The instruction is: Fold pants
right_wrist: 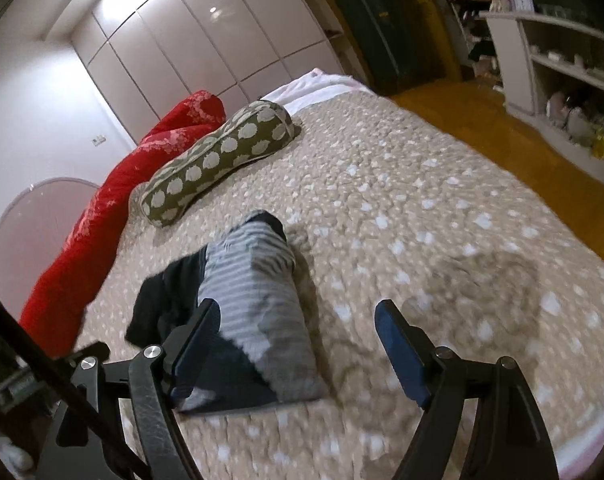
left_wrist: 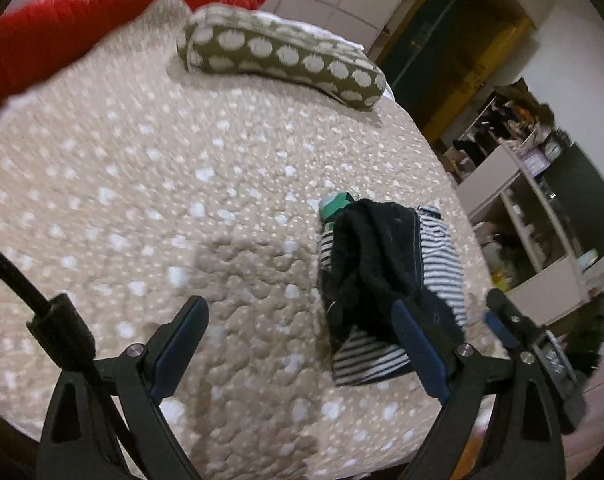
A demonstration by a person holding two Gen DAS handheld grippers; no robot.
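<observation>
1. The left gripper [left_wrist: 299, 344] hangs over the bed with its two blue-padded fingers [left_wrist: 181, 344] spread wide apart and nothing between them; only the beige speckled bedspread [left_wrist: 141, 184] shows in the gap.
2. The right gripper [right_wrist: 297, 354] is likewise spread wide and holds nothing. In the left wrist view its tip [left_wrist: 502, 320] shows at the far side of the clothes pile from the left gripper.
3. The pile is a small heap: striped pants [right_wrist: 253, 296] in grey-and-white bands, with a black garment [right_wrist: 169, 300] crumpled over and against them. In the left wrist view the black garment [left_wrist: 374, 256] drapes across the top of the striped pants [left_wrist: 438, 248].
4. Relative to the pile, the left gripper's right finger sits at its near edge, overlapping the black cloth in view; whether it touches cannot be told. The right gripper's left finger [right_wrist: 197, 340] overlaps the pile's near end, and the pile lies mostly outside the gap, off to that finger's side.
5. A green and white item [left_wrist: 336, 206] peeks out just beyond the pile.
6. Farther past the pile lies an olive pillow with pale spots [right_wrist: 217, 156], well apart from it.
7. Behind the pillow runs a red blanket [right_wrist: 113, 200], rolled along the bed's edge.
8. Beyond the bed stand white wardrobe doors [right_wrist: 205, 40] and open shelves [right_wrist: 562, 64] crowded with small things. Both views are motion-blurred.
</observation>
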